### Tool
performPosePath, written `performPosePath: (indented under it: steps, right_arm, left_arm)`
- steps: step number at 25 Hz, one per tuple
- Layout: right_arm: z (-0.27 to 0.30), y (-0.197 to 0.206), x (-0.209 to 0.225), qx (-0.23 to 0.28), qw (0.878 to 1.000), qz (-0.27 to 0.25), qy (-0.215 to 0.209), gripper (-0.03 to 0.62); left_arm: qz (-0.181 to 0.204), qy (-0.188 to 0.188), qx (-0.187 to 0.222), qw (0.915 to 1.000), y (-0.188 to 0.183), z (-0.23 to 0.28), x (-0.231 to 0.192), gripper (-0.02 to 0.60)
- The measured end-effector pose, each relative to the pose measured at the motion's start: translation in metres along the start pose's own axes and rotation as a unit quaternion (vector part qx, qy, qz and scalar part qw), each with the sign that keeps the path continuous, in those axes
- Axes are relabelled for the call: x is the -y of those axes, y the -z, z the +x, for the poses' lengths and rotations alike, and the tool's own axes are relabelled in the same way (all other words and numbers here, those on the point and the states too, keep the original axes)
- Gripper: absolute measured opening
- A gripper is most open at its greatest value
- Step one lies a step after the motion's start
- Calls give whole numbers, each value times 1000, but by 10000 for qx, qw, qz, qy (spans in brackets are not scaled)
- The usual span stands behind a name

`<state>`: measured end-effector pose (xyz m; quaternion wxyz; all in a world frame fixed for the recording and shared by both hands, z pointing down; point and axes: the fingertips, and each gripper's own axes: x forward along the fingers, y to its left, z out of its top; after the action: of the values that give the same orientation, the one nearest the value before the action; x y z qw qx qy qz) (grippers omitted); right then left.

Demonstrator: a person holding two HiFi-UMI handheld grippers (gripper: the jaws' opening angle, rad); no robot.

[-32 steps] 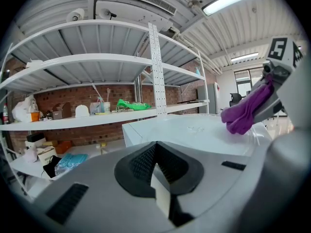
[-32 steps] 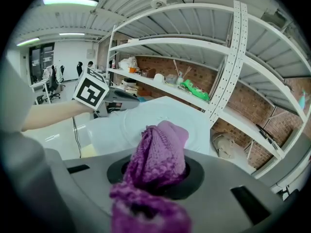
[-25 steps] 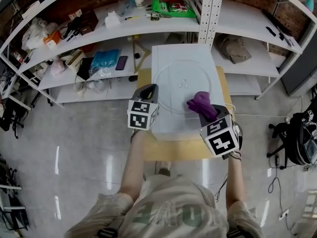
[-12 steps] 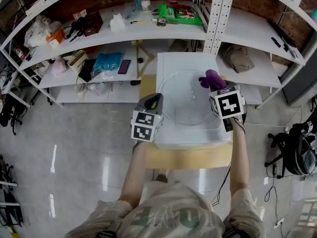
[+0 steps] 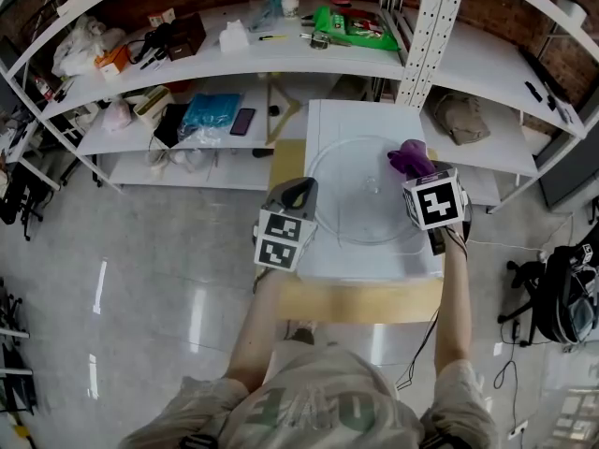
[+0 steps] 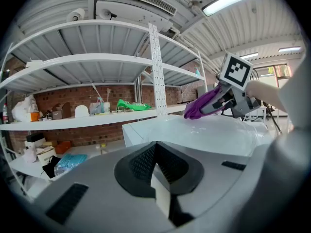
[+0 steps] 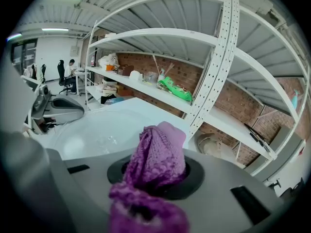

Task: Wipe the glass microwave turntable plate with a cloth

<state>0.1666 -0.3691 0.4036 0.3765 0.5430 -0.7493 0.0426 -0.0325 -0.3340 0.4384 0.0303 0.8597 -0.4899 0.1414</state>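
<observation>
The clear glass turntable plate (image 5: 351, 209) lies flat on a white box top (image 5: 360, 120). My right gripper (image 5: 417, 170) is shut on a bunched purple cloth (image 5: 409, 157), which sits at the plate's far right rim. In the right gripper view the cloth (image 7: 158, 154) fills the jaws, with the plate (image 7: 97, 130) beyond it. My left gripper (image 5: 301, 193) rests by the plate's left rim, jaws shut, nothing visible between them. The left gripper view shows those shut jaws (image 6: 156, 161), the plate (image 6: 209, 135) and the cloth (image 6: 201, 106) across it.
The white box sits on a wooden table (image 5: 356, 299). White shelves (image 5: 234, 54) with clutter run behind, and a perforated metal post (image 5: 435, 26) rises at the back right. A backpack (image 5: 562, 302) lies on the glossy floor to the right.
My right gripper has carried the purple cloth from the plate's near right part up to its far right rim. The left gripper has stayed at the plate's left rim.
</observation>
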Motion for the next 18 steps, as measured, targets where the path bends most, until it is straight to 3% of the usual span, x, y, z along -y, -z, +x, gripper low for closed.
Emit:
performPosePath:
  steps: [18]
  right_arm:
    - [-94,57,-78,2,9960,-675,-588,57]
  left_arm:
    - [54,-82,-38,9999,2,-2,-1,2]
